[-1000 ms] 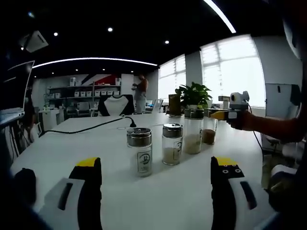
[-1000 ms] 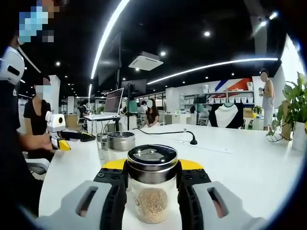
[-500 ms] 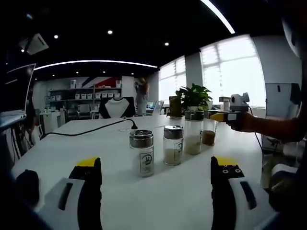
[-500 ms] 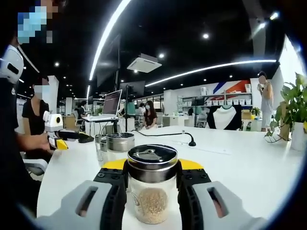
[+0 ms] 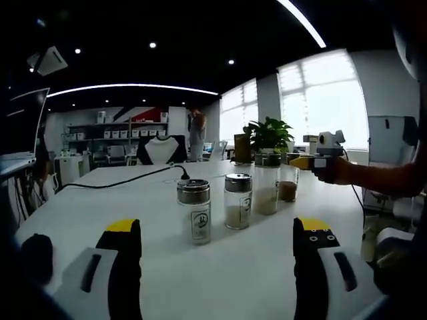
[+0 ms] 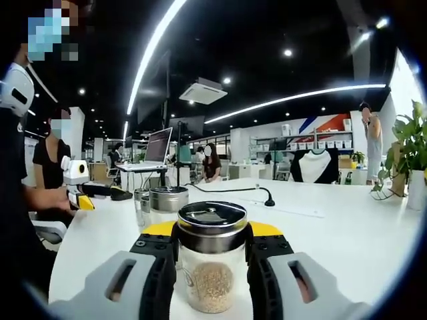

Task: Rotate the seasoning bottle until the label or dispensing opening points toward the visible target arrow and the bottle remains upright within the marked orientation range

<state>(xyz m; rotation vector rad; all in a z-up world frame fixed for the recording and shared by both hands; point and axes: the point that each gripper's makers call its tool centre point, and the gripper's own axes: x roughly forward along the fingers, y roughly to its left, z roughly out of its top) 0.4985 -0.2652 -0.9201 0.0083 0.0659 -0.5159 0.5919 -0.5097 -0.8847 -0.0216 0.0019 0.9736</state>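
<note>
Right gripper view: right gripper (image 6: pixel 212 267) stays clamped on the seasoning bottle (image 6: pixel 211 263), upright on the white table (image 6: pixel 347 233); nothing has turned in the past second. Left gripper (image 5: pixel 217 250) hangs wide, empty. No arrow visible; rotation judged pending.

Dim fisheye views, glaring windows (image 5: pixel 323 100) and ceiling light strips (image 6: pixel 155 50), soft curved edges.
</note>
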